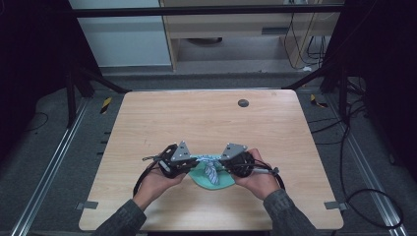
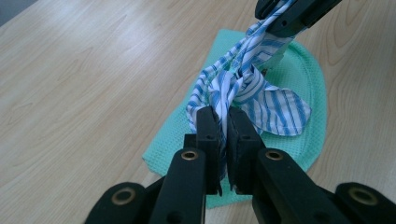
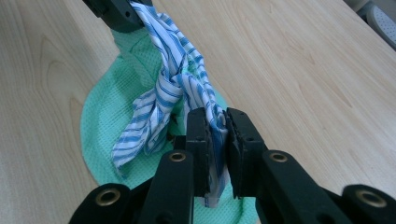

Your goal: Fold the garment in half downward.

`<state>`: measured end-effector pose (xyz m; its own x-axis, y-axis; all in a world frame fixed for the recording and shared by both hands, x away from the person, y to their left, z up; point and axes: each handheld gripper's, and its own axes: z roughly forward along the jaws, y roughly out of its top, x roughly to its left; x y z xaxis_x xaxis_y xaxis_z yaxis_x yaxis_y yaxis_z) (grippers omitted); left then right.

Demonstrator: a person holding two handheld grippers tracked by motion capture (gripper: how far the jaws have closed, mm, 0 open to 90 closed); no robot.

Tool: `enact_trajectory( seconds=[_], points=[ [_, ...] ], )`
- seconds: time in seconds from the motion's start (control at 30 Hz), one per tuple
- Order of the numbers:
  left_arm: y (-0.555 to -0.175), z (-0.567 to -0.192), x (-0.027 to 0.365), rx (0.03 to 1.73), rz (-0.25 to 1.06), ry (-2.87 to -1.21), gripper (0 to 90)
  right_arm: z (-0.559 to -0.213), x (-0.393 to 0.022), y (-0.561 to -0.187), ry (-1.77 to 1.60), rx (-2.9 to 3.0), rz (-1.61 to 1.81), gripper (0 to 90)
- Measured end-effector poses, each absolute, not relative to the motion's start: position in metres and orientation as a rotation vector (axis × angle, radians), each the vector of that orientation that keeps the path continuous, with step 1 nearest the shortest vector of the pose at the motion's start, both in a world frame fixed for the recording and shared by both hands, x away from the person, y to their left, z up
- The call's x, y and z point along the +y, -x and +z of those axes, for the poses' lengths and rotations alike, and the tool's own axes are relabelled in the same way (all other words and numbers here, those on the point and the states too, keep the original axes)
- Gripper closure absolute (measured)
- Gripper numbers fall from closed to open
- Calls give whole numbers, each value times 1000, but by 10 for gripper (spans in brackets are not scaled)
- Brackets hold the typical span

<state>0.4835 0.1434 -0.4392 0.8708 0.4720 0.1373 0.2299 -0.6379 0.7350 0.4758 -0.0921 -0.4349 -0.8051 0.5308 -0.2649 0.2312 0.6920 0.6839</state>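
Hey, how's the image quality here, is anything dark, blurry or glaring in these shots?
High view: table evenly lit, surroundings very dark, slightly soft. Left gripper view: striped cloth sharp, no glare, near jaw bases soft. Right gripper view: green cloth weave crisp, soft shadow under the striped cloth, far corner blurred.

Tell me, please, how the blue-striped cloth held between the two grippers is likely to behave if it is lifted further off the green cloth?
The striped cloth is probably floppy: it twists and sags between the left gripper and right gripper. It looks light, so a loose flap would likely dangle. The green cloth beneath appears separate and may stay on the table.
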Motion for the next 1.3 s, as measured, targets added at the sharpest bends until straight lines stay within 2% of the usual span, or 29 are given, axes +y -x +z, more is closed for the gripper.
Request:
enact_trajectory(
  seconds=[0.73, 1.0, 1.17, 1.3],
  points=[
    [-465, -462, 146, 485, 358, -2301, 843, -451, -95, -456, -590, 2486, 922, 784],
    [-460, -468, 146, 486, 353, -2299, 831, -456, -97, -451, -596, 2509, 926, 731],
    [-457, -469, 148, 498, 374, -2291, 786, -456, -98, -449, -596, 2515, 924, 763],
    [-455, -470, 150, 522, 398, -2273, 687, -457, -98, -448, -596, 2518, 928, 781]
  ],
)
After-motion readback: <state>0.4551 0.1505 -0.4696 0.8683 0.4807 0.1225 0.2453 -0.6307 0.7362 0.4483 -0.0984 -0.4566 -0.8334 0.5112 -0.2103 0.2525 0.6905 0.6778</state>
